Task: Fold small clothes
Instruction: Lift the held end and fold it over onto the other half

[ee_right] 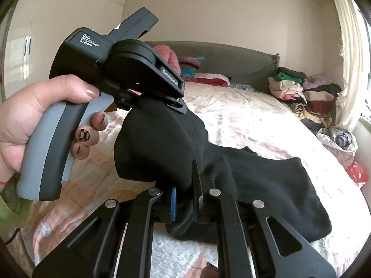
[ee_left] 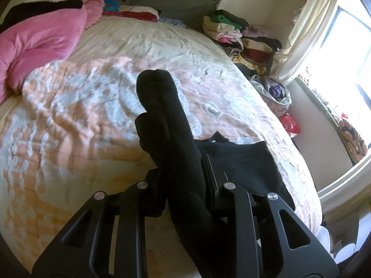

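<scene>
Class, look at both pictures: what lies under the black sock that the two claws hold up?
Under the black sock lies the peach-and-white bedspread, and a second black garment spreads on it. Both the left claw and right claw grip the sock. Whatever lies beneath that garment is covered.

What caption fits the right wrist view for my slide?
Both grippers, left and right, pinch a black garment above the bed.

Matt black knit cloth makes the sock (ee_left: 167,125). The left tongs (ee_left: 183,173) are matt black plastic with shiny metal pins. At nine o'clock, a fluffy pink blanket (ee_left: 34,39) tops the bed's crinkled cotton quilt (ee_left: 92,97).
</scene>
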Action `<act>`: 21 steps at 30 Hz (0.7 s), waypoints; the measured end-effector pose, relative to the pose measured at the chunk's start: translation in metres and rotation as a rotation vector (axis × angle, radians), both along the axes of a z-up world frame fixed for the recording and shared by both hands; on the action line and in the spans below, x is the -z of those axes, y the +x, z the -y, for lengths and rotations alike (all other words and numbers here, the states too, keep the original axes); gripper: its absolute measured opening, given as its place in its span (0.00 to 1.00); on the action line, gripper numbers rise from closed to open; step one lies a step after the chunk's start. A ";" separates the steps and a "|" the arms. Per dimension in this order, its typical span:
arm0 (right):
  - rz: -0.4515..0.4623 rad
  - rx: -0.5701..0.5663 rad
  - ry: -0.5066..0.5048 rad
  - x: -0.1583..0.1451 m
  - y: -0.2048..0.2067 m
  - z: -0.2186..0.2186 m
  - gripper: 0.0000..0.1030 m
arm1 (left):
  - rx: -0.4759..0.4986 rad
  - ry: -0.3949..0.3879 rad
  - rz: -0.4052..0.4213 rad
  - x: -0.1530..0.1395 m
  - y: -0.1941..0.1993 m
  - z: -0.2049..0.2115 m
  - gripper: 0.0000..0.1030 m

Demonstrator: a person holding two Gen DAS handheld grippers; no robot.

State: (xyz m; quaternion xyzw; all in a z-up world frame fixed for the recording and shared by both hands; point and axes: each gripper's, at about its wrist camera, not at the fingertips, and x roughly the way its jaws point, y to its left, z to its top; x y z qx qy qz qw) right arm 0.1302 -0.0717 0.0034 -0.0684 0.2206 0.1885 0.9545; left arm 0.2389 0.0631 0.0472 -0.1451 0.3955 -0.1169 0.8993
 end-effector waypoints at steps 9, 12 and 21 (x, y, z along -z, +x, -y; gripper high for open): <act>-0.016 0.044 0.085 -0.008 -0.001 0.037 0.09 | 0.040 0.035 0.002 -0.016 0.011 0.040 0.18; -0.025 0.058 0.114 -0.009 0.000 0.050 0.09 | 0.048 0.048 -0.009 -0.017 0.014 0.053 0.18; -0.043 0.120 0.167 -0.006 0.000 0.083 0.09 | 0.080 0.091 -0.035 -0.014 0.025 0.098 0.18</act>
